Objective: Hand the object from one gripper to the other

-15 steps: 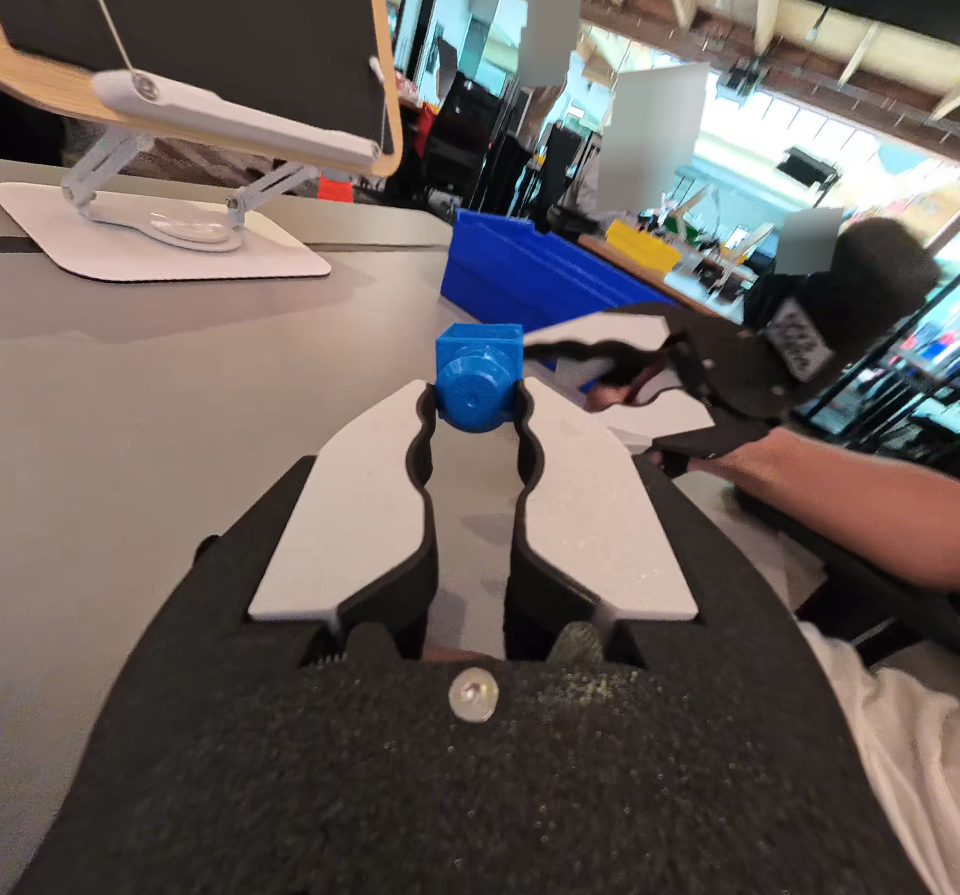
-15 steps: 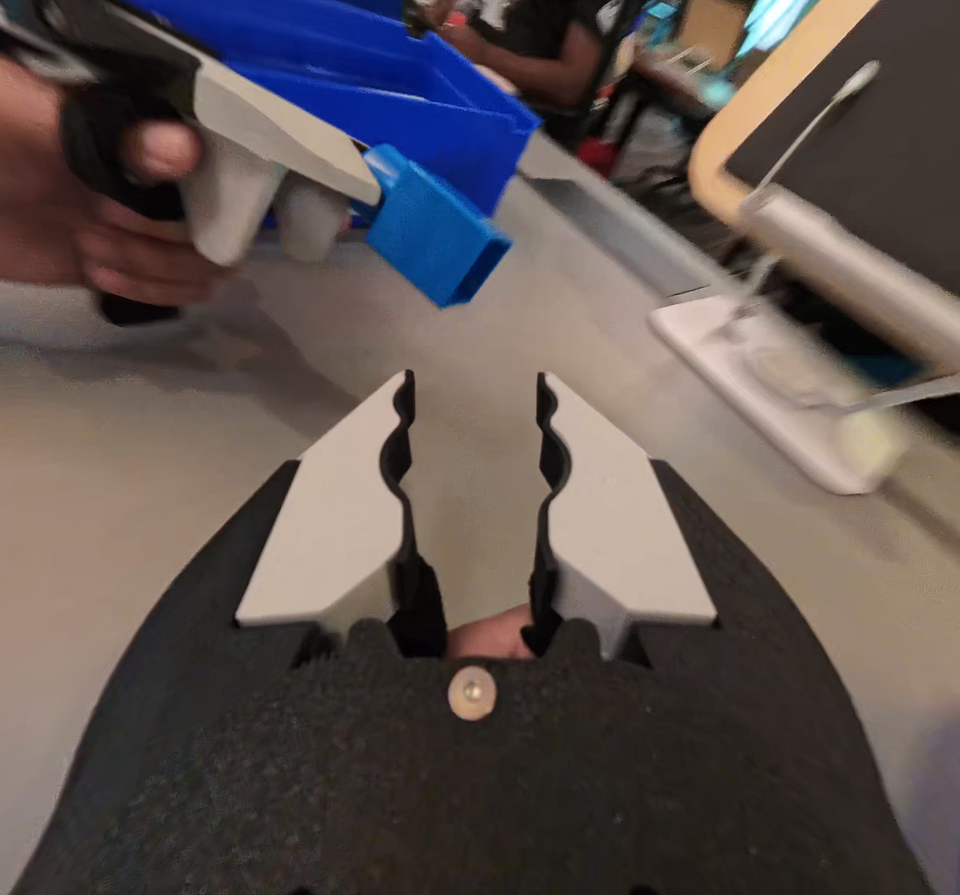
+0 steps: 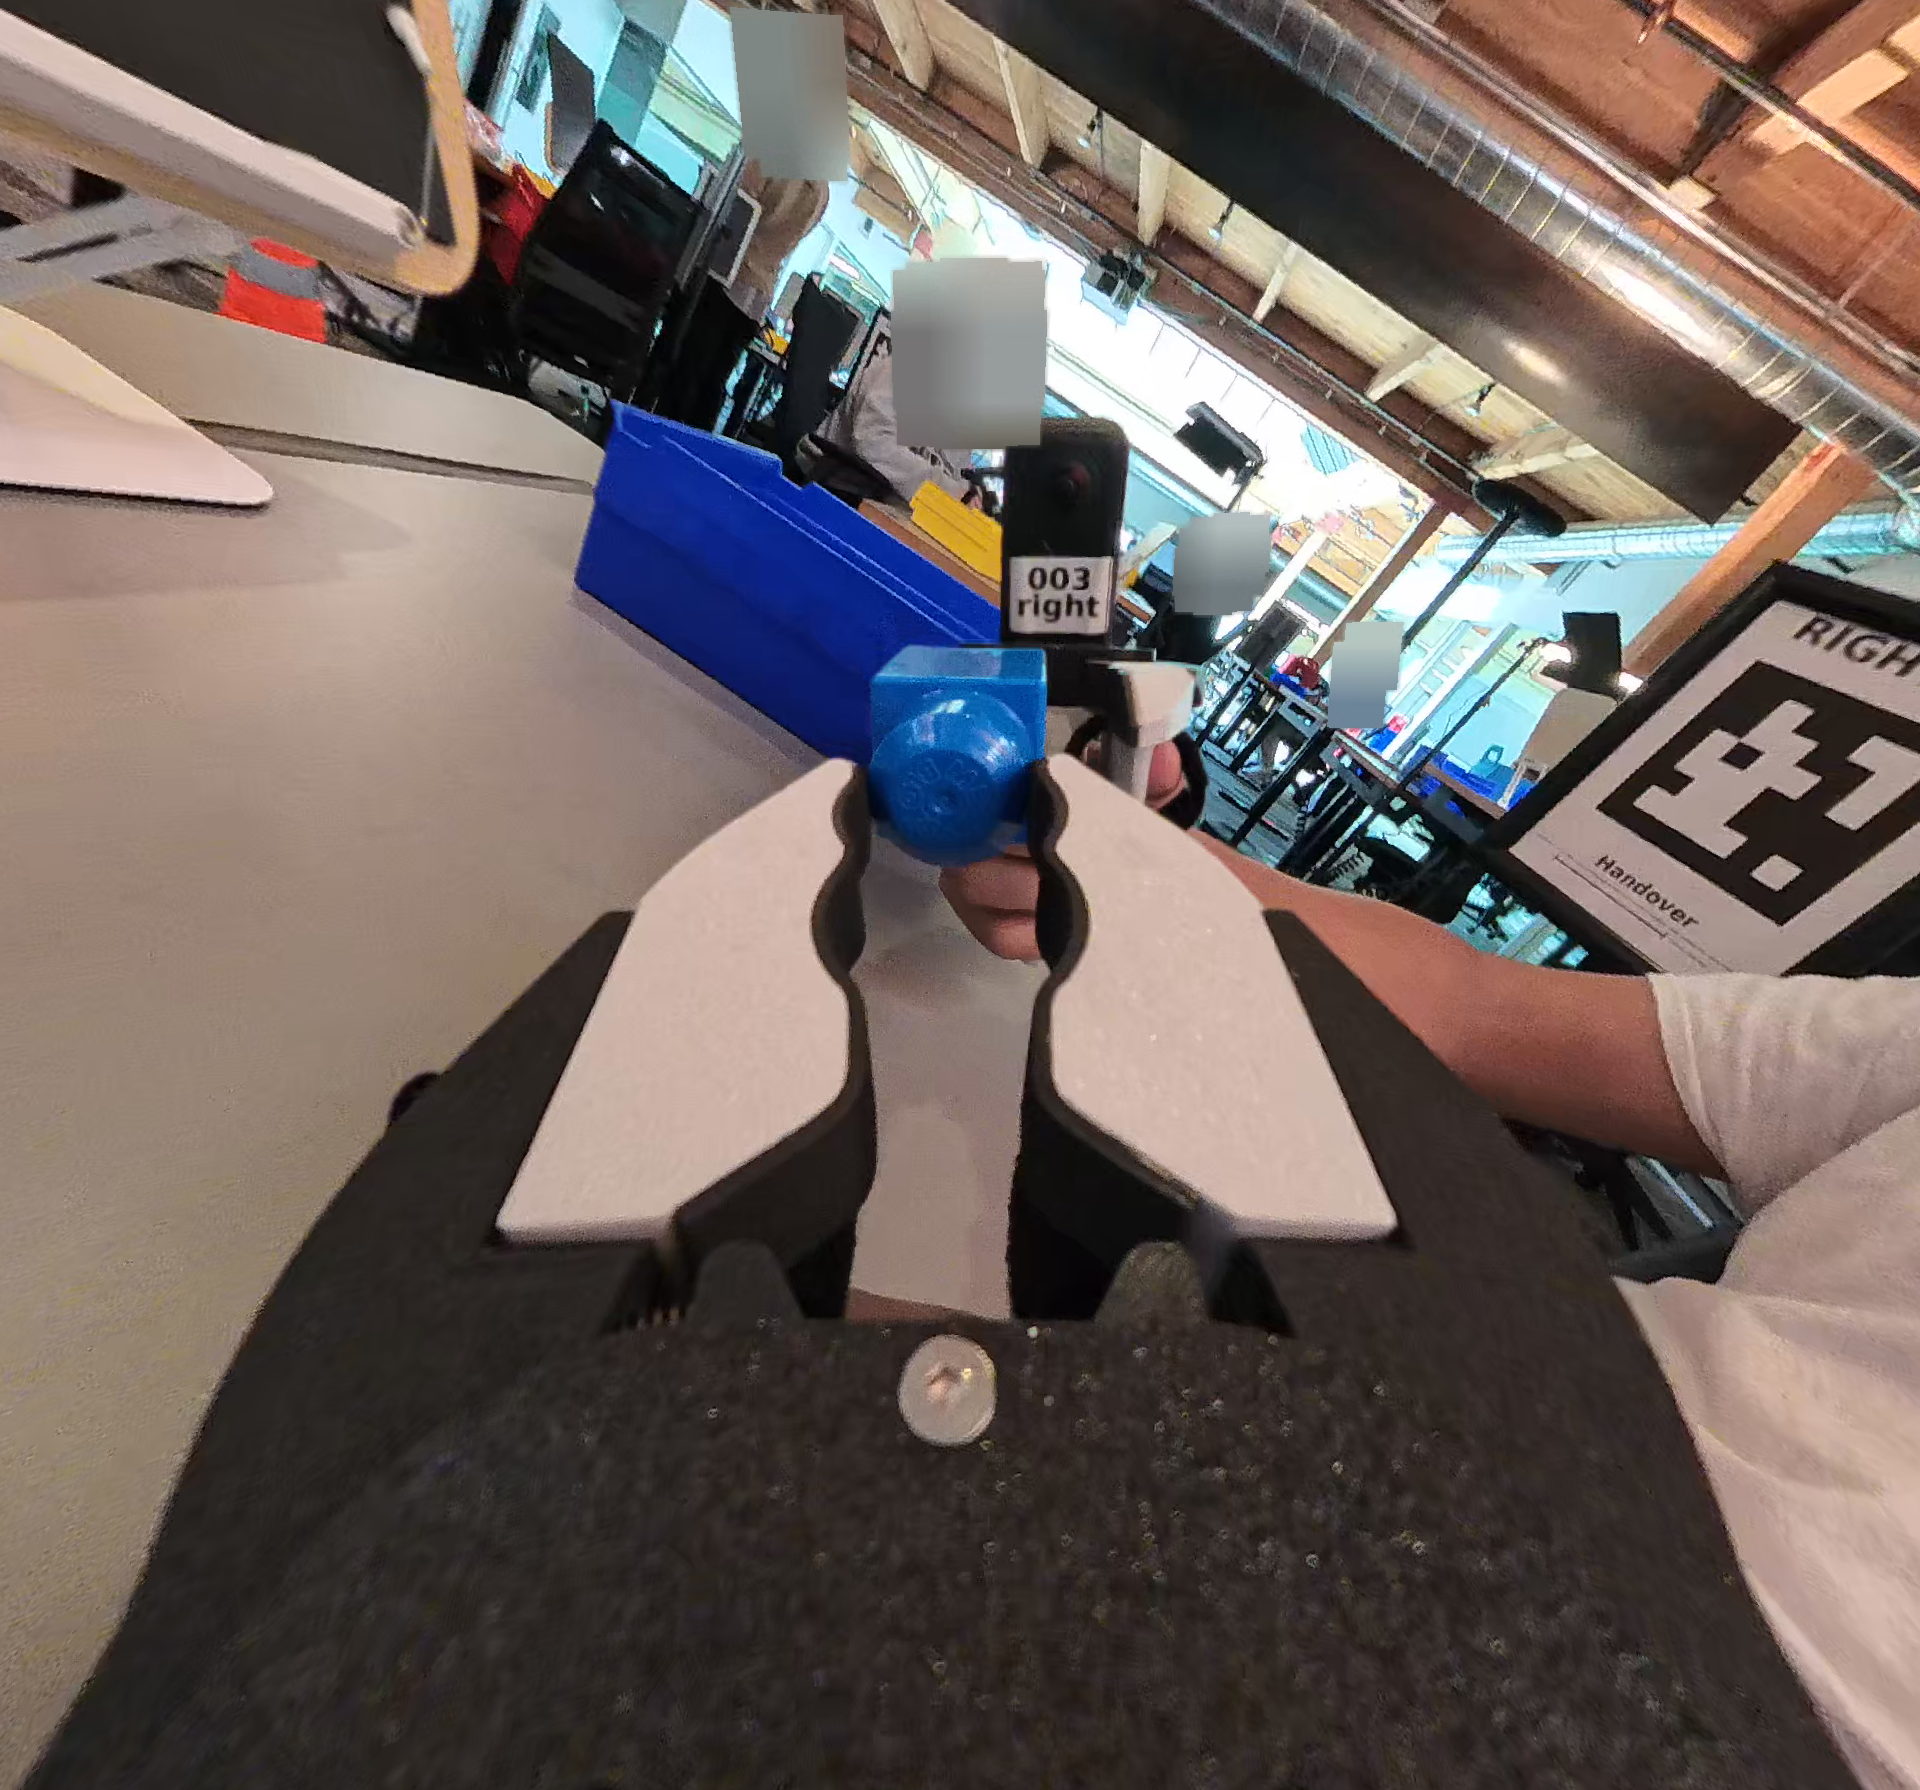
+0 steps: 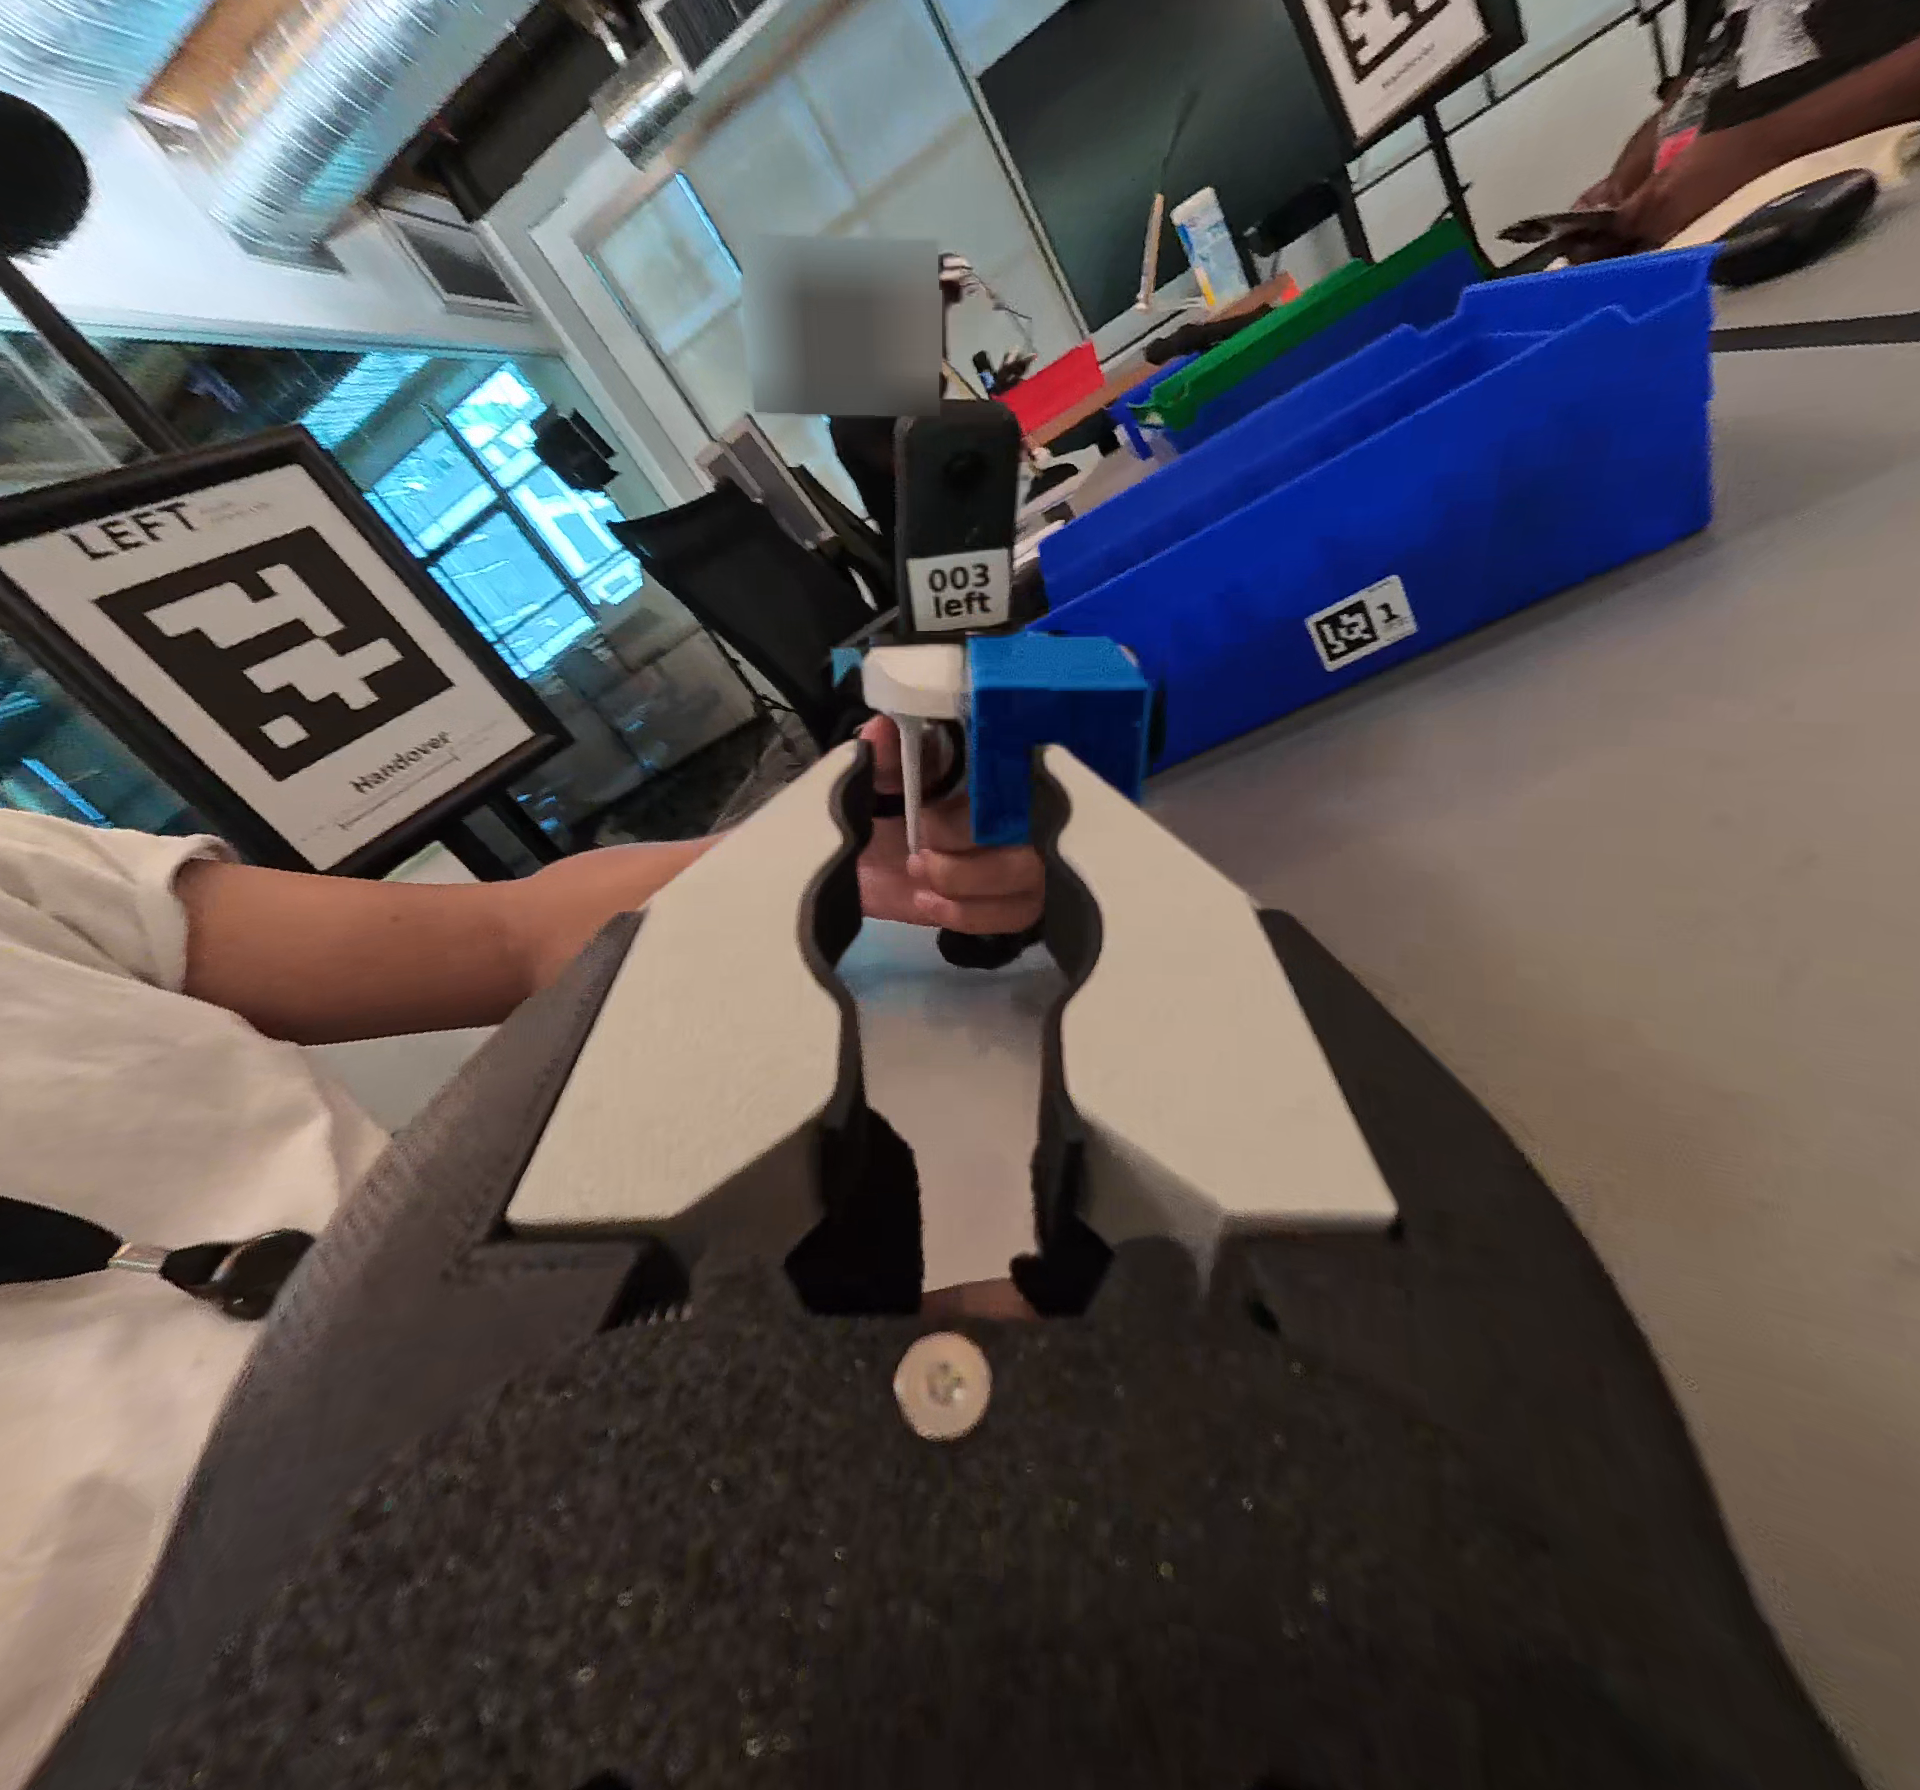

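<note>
**Blue object held out between two facing grippers**

Between the fingertips of the left gripper [image 3: 948, 784] sits the blue object [image 3: 951, 766], clamped by its rounded knob, so that its square block end projects forward, free of the fingers. That hold appears chosen for the transfer: gripping one end leaves the other end open for the receiving side. The object hangs in the air above the grey tabletop [image 3: 312, 857], not resting on it.

Facing it, the right gripper [image 4: 951, 784] has its fingers apart, the gap wide enough to take the block. In the right wrist view the blue object [image 4: 1049, 732] lies just at the tip of the right-hand finger, partly overlapping it; whether it touches is hard to tell. The block is off centre toward that finger, not squarely within the gap, so the grasp is not yet made. My judgement is that the right gripper needs a small sideways correction before closing, and the left should only let go afterwards, or the object may drop to the tabletop.

Farther out, a blue bin [image 4: 1455, 514] stands on the tabletop toward its far edge, beyond the handover point and well clear of both grippers. Framed marker boards [image 4: 260, 660] stand off the tabletop's sides.
</note>
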Demonstrator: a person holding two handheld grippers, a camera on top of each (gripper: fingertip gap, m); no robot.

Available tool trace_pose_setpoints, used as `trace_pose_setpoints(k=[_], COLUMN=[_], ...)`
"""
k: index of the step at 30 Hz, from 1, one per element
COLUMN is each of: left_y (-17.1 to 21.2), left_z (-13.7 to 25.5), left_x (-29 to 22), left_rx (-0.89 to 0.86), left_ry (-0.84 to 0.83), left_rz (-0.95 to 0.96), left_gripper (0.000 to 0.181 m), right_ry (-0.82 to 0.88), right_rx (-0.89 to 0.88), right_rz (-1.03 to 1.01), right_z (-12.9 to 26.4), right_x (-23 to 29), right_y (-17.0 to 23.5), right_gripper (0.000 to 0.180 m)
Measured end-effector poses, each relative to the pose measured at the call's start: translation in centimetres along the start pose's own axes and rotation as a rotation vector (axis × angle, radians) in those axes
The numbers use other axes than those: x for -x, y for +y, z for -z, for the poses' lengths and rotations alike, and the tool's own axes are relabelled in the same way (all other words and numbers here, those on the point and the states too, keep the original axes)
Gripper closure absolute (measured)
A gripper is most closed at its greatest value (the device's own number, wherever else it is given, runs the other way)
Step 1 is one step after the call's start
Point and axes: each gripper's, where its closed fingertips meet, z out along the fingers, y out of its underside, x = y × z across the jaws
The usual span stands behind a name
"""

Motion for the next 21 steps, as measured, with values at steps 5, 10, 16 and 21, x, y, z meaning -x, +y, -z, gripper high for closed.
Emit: trace_pose_setpoints(k=[5, 10, 16, 21], left_y=[0.9, 0.8, 0.3, 2.6], left_z=[-0.8, -0.4, 0.5, -0.1], left_x=[-0.4, 1.4, 2.8, 3.2], left_rx=[0.031, 0.043, 0.059, 0.197], left_ry=[-0.005, -0.127, -0.241, -0.253], left_rz=[-0.031, -0.099, -0.217, -0.225], left_gripper=[0.152, 0.149, 0.131, 0.120], right_ry=[0.032, 0.186, 0.573, 0.859], right_rx=[0.069, 0.133, 0.402, 0.742], right_rz=[0.043, 0.250, 0.842, 1.536], right_z=[-0.3, -0.1, 0.5, 1.0], right_x=[-0.3, -1.6, -5.2, -7.1], right_y=[1.1, 1.5, 3.2, 4.1], right_gripper=[0.179, 0.179, 0.179, 0.179])
